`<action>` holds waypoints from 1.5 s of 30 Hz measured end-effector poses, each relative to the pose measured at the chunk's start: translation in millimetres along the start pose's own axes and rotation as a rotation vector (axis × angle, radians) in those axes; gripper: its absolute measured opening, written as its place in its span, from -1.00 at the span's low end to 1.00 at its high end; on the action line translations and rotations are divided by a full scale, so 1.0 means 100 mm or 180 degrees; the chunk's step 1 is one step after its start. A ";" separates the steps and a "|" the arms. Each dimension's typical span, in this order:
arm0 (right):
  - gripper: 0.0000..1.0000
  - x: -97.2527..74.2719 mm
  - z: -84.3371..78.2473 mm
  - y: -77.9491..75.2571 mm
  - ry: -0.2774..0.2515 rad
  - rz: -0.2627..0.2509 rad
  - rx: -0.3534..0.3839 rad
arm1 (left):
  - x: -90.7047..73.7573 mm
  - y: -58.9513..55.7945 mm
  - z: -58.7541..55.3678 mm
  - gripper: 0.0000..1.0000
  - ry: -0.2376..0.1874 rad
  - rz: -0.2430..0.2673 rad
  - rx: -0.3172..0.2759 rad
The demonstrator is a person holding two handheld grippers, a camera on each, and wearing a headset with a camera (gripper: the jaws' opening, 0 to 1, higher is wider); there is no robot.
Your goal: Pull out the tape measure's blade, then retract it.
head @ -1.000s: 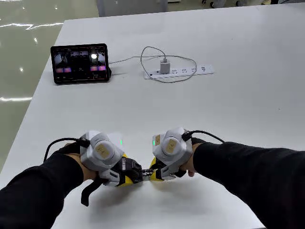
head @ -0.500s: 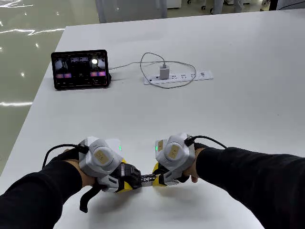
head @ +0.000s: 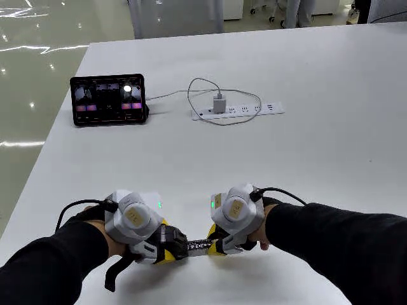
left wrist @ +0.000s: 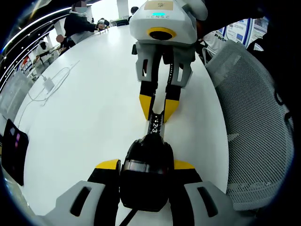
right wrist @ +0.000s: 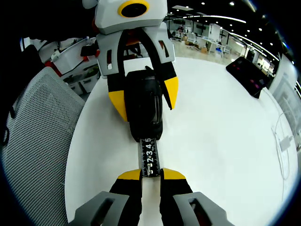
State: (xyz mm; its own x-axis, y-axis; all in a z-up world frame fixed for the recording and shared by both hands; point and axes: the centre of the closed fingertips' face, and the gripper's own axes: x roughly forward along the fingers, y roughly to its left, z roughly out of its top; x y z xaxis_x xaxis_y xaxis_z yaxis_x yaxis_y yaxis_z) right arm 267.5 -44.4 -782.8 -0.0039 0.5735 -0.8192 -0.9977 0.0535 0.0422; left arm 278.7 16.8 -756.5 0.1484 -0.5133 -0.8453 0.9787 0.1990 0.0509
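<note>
A black tape measure (left wrist: pixel 146 174) sits between the yellow-tipped jaws of my left gripper (left wrist: pixel 146 165), which is shut on its case; the same case (right wrist: pixel 143 106) faces me in the right gripper view. A short length of black blade (right wrist: pixel 149 157) with white numerals runs out of it. My right gripper (right wrist: pixel 150 175) is shut on the blade's end. In the head view the tape measure (head: pixel 173 242) and blade (head: pixel 198 244) lie between the left gripper (head: pixel 166 244) and right gripper (head: pixel 213 244), low over the near edge of the white table (head: pixel 267 159).
A tablet (head: pixel 109 100) stands at the far left of the table. A white power strip (head: pixel 238 109) with a charger and looped cable lies behind the middle. A grey mesh chair back (left wrist: pixel 254 122) is close beside the table's near edge.
The two grippers have drawn a little apart, and more of the blade shows between them than a second ago. The head camera has shifted slightly.
</note>
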 end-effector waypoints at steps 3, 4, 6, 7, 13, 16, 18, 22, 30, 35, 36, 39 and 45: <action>-0.80 -0.01 -0.01 0.00 0.0001 -0.0005 0.0006 | 0.00 0.00 0.00 -0.31 -0.0004 0.0007 0.0002; -0.80 -0.01 -0.02 0.00 0.0003 -0.0006 0.0004 | 0.00 0.00 0.00 -0.31 -0.0005 0.0009 0.0002; -0.80 -0.03 -0.04 0.00 0.0007 -0.0009 0.0012 | 0.00 0.00 0.00 -0.31 -0.0005 0.0010 0.0003; -0.80 -0.03 -0.04 0.00 0.0005 -0.0012 0.0013 | 0.00 0.00 0.00 -0.31 -0.0004 0.0010 0.0005; -0.80 -0.06 -0.08 0.00 0.0008 -0.0021 0.0037 | 0.00 -0.01 0.00 -0.31 -0.0005 0.0011 0.0006; -0.80 -0.06 -0.09 -0.01 0.0012 -0.0022 0.0044 | 0.00 -0.01 0.01 -0.31 -0.0005 0.0014 0.0004; -0.80 -0.07 -0.10 0.00 0.0014 -0.0024 0.0048 | 0.00 -0.01 0.01 -0.31 -0.0005 0.0015 0.0005; -0.80 -0.08 -0.12 0.00 0.0015 -0.0031 0.0058 | 0.01 0.00 0.01 -0.31 -0.0006 0.0015 0.0002; -0.80 -0.11 -0.16 -0.01 0.0019 -0.0015 0.0069 | 0.01 0.00 0.01 -0.31 -0.0014 0.0024 -0.0004; -0.80 -0.13 -0.20 -0.02 0.0034 -0.0003 0.0069 | 0.01 0.00 0.01 -0.31 -0.0016 0.0026 -0.0008; -0.80 -0.13 -0.20 -0.02 0.0037 -0.0002 0.0066 | 0.01 0.00 0.01 -0.31 -0.0016 0.0026 -0.0010; -0.80 -0.14 -0.21 -0.02 0.0046 -0.0004 0.0052 | 0.01 0.00 0.01 -0.31 -0.0020 0.0029 -0.0011; -0.80 -0.16 -0.24 -0.02 0.0059 -0.0003 0.0040 | 0.01 0.00 0.01 -0.31 -0.0019 0.0034 -0.0011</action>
State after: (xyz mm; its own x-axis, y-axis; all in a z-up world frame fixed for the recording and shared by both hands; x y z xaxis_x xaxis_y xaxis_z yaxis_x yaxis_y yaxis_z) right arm 268.0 -72.9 -783.2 -0.0043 0.5581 -0.8298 -0.9967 0.0644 0.0485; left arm 279.2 15.5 -757.0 0.1597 -0.5161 -0.8415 0.9766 0.2072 0.0582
